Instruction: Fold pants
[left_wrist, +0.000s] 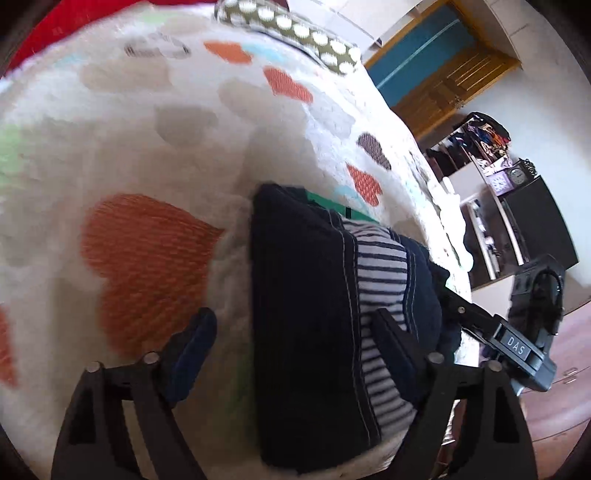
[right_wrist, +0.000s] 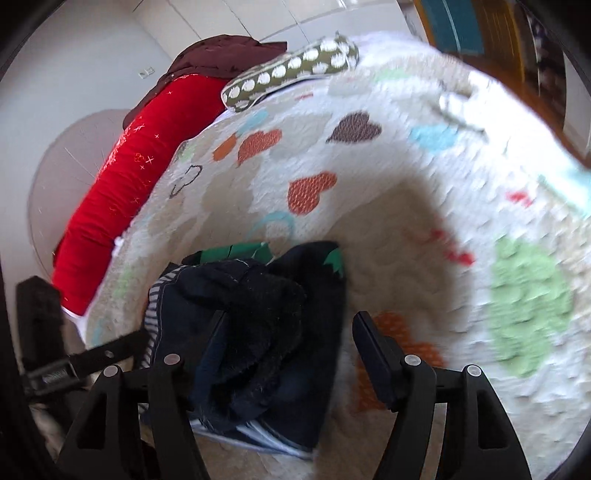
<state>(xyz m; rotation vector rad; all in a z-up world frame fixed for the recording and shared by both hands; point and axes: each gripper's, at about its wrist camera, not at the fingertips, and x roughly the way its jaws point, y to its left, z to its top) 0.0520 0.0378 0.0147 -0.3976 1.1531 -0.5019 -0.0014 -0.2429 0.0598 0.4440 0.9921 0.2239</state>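
On the near part of the heart-print bedspread the dark pants lay folded between the parted jaws of both the left gripper and right gripper, gripping nothing; the bundle probably wanted gentle squaring, not tugging.

White letters "DAS" on a small grey label, on the right gripper
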